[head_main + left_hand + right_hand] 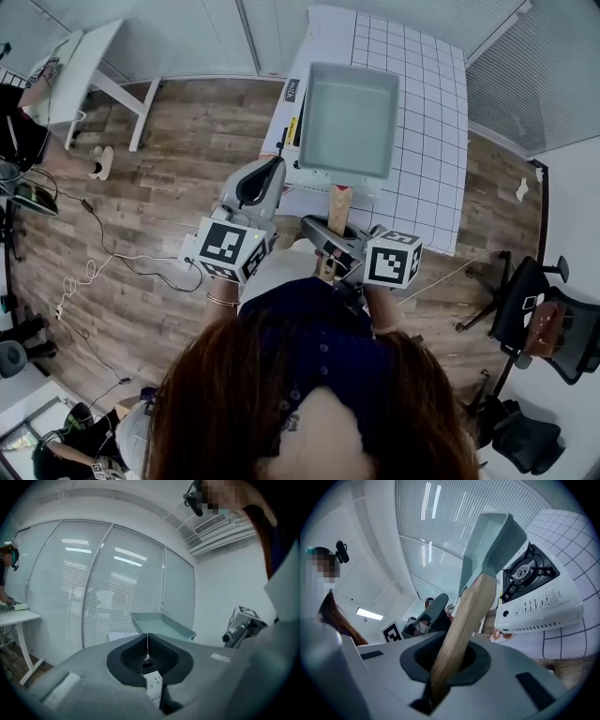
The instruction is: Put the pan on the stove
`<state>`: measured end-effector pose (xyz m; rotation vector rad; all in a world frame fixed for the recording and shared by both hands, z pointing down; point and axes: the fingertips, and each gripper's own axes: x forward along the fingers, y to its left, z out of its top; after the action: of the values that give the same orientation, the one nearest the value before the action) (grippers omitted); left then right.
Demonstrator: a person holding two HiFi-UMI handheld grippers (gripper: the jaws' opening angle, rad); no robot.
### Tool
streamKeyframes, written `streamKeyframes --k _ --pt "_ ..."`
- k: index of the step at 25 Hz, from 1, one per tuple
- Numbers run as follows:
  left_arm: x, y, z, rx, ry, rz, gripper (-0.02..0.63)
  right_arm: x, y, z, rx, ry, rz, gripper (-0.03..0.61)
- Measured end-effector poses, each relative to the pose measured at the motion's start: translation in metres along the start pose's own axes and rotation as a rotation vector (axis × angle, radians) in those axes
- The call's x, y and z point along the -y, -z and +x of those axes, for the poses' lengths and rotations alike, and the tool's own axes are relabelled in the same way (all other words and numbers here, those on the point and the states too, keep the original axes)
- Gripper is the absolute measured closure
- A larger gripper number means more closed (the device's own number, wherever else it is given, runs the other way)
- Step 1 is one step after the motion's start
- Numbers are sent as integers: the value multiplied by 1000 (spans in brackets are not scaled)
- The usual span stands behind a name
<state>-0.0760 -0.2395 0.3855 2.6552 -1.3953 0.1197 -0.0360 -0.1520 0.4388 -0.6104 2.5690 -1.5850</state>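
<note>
The right gripper's (454, 660) jaws are closed tight on the wooden handle (464, 620) of the pan (492, 541), which runs up and away from between them. The pan is a pale grey-green rectangular tray, empty, carried clear of the worktop. In the right gripper view it hangs tilted to the left of the stove (534, 592), whose black burner (525, 571) is uncovered. From the head view the pan (347, 117) lies over most of the stove, with the handle (339, 206) pointing back toward the person and into the right gripper (342, 246).

The left gripper's (147, 656) jaws are pressed together with nothing between them. Its view shows the pan (161, 625) just beyond the tips and above them. In the head view the left gripper (258, 187) sits beside the pan's near left corner, close to the stove's edge; whether it touches either cannot be told.

The stove stands on a white gridded worktop (422, 141).
</note>
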Motion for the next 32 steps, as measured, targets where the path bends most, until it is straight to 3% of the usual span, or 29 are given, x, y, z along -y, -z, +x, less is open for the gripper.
streamKeyframes --k 32 --pt "-27 14 51 -63 20 -9 600 63 -27 22 -16 33 110 538"
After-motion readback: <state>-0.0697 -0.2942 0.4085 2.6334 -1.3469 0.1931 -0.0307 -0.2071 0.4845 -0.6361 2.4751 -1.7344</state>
